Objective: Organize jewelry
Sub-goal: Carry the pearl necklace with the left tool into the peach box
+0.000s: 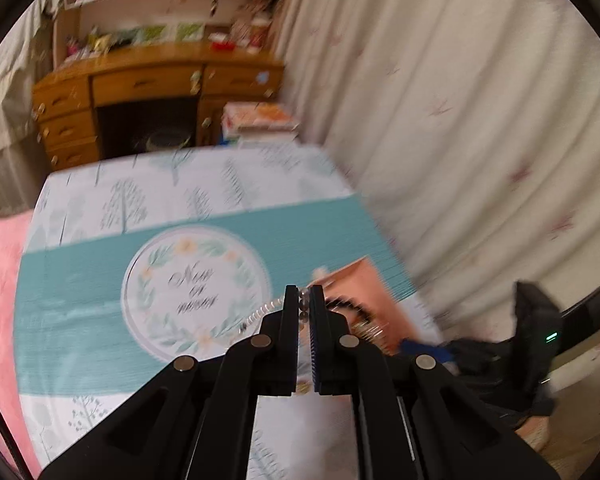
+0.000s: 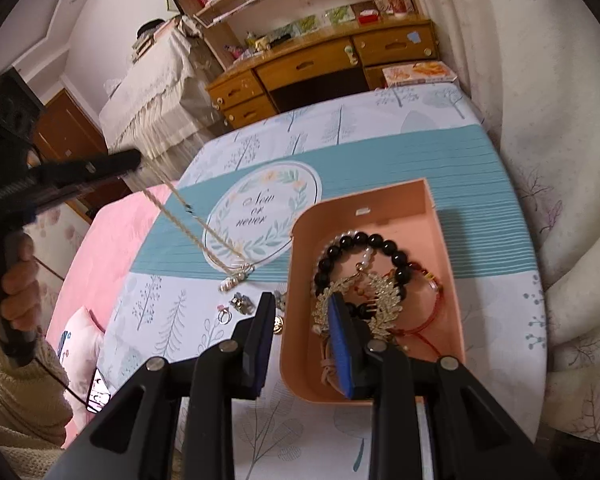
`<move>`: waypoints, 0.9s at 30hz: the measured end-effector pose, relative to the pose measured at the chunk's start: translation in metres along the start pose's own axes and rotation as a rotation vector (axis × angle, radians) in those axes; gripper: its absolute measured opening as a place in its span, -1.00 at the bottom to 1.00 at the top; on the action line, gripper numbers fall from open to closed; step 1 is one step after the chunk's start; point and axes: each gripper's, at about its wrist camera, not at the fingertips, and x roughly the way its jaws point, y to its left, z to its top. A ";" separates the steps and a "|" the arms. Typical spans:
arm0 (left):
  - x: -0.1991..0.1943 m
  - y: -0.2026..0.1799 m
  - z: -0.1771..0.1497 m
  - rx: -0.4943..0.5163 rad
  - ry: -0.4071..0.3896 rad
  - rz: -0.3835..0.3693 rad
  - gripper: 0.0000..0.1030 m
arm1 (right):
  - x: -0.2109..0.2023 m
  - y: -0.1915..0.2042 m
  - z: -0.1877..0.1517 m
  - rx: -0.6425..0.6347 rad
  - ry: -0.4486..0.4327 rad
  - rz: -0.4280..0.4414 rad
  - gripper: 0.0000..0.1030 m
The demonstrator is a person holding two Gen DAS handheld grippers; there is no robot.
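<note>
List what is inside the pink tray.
The pink tray holds a black bead bracelet, gold leaf hairpiece and red cord bracelet. The right gripper covers its near corner.

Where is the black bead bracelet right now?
In the right wrist view, the black bead bracelet lies inside the pink tray, right of centre, beside the gold leaf ornament and red cord.
</note>
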 end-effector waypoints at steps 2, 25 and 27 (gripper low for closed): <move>-0.010 -0.014 0.009 0.012 -0.033 -0.023 -0.95 | -0.005 -0.003 -0.001 0.010 -0.016 0.002 -0.47; 0.089 -0.082 -0.009 0.105 0.072 0.001 -0.59 | -0.014 -0.040 -0.016 0.091 -0.050 -0.031 -0.47; 0.097 -0.078 -0.022 0.095 0.087 0.020 -0.30 | -0.013 -0.041 -0.017 0.090 -0.043 -0.031 -0.47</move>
